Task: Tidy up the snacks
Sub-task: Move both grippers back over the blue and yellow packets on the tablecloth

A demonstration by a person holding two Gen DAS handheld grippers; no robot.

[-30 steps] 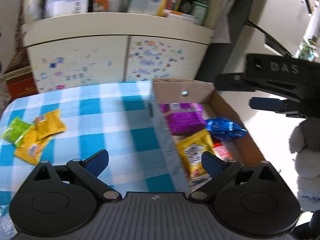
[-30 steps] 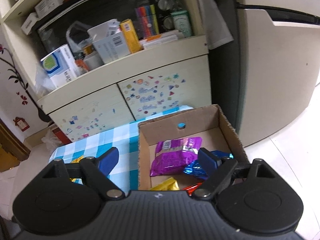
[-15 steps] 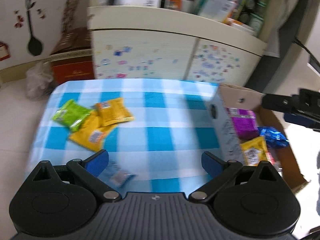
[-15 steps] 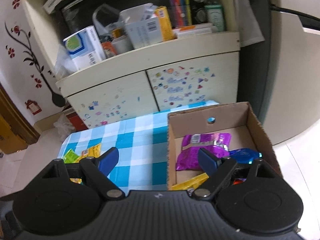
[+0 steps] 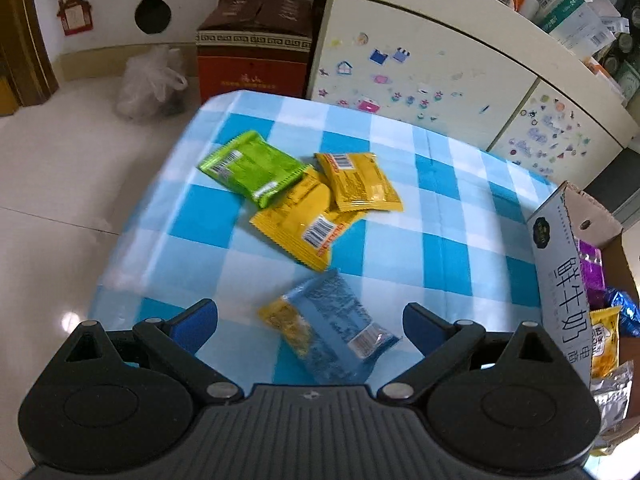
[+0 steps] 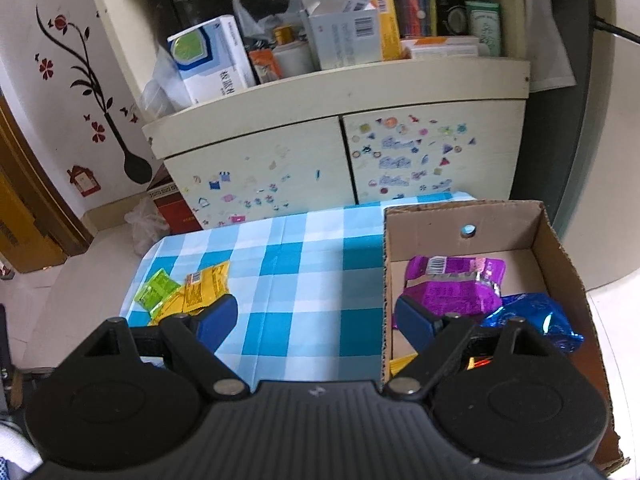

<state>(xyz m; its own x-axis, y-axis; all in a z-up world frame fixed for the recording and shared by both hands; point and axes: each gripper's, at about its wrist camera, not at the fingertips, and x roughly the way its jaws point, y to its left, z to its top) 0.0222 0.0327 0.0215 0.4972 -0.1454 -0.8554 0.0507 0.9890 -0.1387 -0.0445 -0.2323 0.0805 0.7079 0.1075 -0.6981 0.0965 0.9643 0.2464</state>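
My left gripper (image 5: 310,318) is open and empty above a blue snack packet (image 5: 340,338) with a small yellow one (image 5: 284,322) beside it on the checked tablecloth (image 5: 400,248). Farther off lie a green packet (image 5: 252,168) and two yellow packets (image 5: 360,182) (image 5: 304,220). The cardboard box (image 5: 560,292) stands at the right. My right gripper (image 6: 316,320) is open and empty, over the box's left wall (image 6: 386,288). Inside the box (image 6: 556,248) lie a purple packet (image 6: 456,284) and a blue foil packet (image 6: 532,318). The green packet (image 6: 158,290) and a yellow packet (image 6: 206,286) show at the left.
A cream cabinet (image 6: 344,152) with stickers stands behind the table, its shelf full of boxes and bottles (image 6: 352,36). A red-brown carton (image 5: 252,60) and a plastic bag (image 5: 148,80) sit on the floor at the left. The table edge (image 5: 132,224) drops to tiled floor.
My left gripper has swung left from the box to over the loose packets on the cloth. My right gripper has shifted slightly left and stays above the box wall. Both stay open.
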